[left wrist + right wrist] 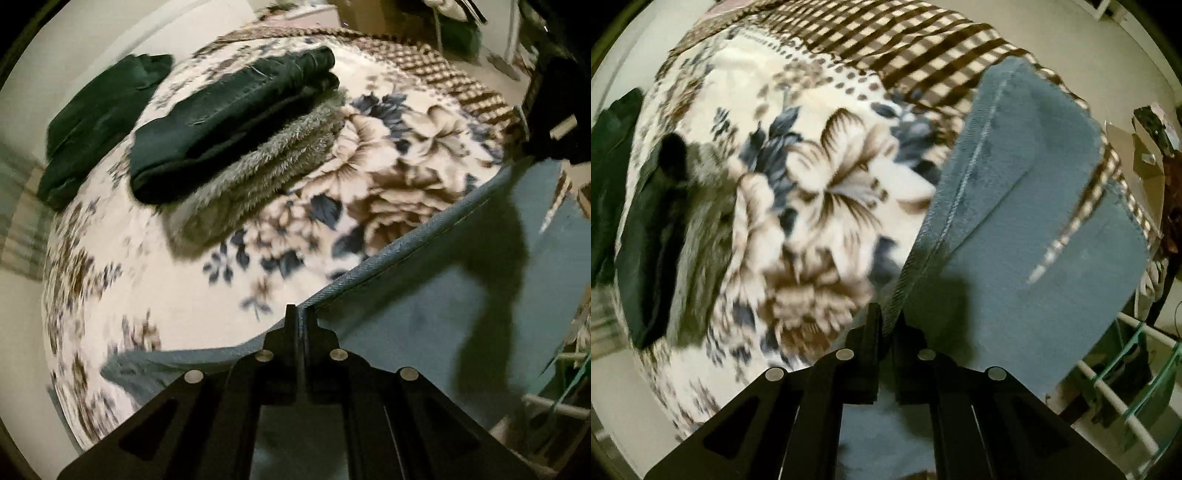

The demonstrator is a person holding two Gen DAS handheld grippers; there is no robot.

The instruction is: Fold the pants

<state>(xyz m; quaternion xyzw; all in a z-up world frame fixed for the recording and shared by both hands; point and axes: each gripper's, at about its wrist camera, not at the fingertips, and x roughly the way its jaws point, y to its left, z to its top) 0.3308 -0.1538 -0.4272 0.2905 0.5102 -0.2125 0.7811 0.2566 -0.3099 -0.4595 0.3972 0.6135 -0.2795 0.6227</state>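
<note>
both tongs are pressed together on the blue pants (424, 295): left gripper (301, 314) pinches the seamed edge, right gripper (886, 314) the same edge further along. pants lie on the floral blanket (166, 295), right of the folded stack (229, 122). keep both grips level and taut while carrying the fold over.

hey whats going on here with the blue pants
A person is folding blue pants on a floral blanket. Both grippers, the left gripper and right gripper, have their jaws shut on the pants' edge. A stack of folded dark clothes already sits farther back on the blanket.
</note>
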